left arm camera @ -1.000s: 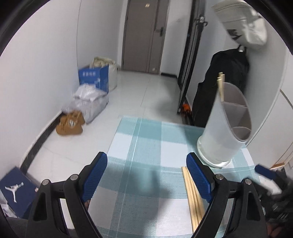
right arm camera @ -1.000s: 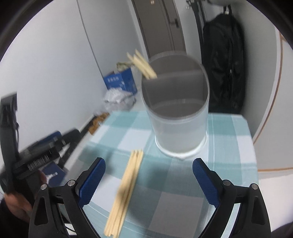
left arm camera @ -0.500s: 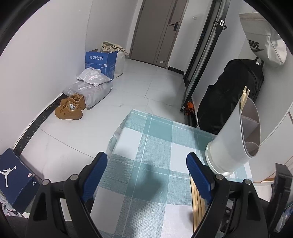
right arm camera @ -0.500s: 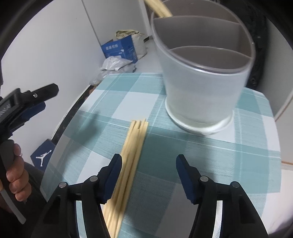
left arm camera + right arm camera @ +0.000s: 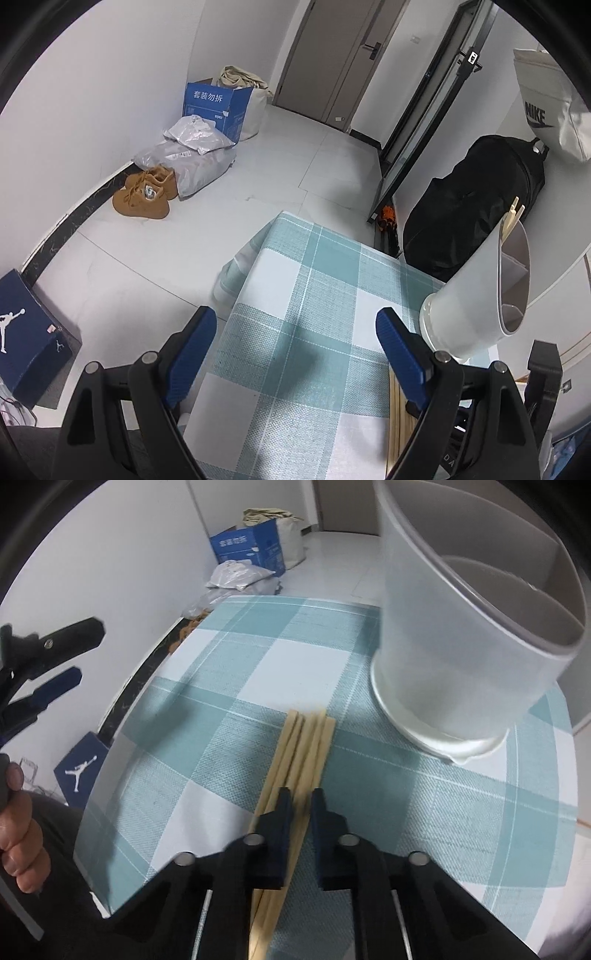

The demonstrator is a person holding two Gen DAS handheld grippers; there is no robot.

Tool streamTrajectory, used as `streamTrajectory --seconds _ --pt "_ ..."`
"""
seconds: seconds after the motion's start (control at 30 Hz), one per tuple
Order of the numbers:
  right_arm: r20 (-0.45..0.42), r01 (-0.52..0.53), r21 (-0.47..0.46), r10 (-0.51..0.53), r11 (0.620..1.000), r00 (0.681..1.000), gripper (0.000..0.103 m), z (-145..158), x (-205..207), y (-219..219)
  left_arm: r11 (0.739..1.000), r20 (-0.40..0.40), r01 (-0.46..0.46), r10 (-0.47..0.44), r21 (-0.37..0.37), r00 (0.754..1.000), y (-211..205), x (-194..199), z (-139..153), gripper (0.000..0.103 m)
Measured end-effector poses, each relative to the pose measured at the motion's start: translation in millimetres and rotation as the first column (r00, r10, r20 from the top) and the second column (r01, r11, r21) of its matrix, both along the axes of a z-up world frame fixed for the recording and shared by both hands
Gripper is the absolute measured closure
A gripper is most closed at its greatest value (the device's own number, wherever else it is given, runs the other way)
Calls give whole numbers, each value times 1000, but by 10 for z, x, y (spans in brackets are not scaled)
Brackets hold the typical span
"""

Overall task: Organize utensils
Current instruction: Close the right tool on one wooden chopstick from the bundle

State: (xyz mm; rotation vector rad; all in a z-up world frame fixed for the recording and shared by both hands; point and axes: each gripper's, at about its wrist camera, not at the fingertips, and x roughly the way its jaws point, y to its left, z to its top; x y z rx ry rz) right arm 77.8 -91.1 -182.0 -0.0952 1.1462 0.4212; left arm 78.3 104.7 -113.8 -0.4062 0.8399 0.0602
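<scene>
Several wooden chopsticks (image 5: 301,746) lie side by side on the teal checked tablecloth (image 5: 229,686). My right gripper (image 5: 302,799) is low over them, its jaws nearly shut around some of the sticks. A white divided utensil holder (image 5: 461,638) stands just beyond to the right; in the left wrist view the holder (image 5: 476,295) has chopsticks (image 5: 513,218) standing in it. My left gripper (image 5: 295,343) is open and empty above the table's left part. The loose chopsticks (image 5: 397,417) show at its right finger.
The table's left edge (image 5: 236,295) drops to a tiled floor with shoes (image 5: 146,194), bags and blue boxes (image 5: 214,105). A black backpack (image 5: 476,206) stands behind the table. My left gripper also shows at left in the right wrist view (image 5: 44,664).
My right gripper came down onto the chopsticks and its jaws closed from wide open to nearly shut around them. My left gripper rose and drew back, still open.
</scene>
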Motion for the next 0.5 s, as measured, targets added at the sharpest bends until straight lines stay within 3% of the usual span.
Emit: streamTrajectory --seconds 0.37,0.5 --pt "-99 181 132 -169 975 981 98 15 34 -480 1000 -27 28 -28 -2 999 -72 34 -44 18" --pt "-131 204 100 -190 974 973 98 -4 25 -547 999 -37 41 -41 7 998 -95 46 -56 18"
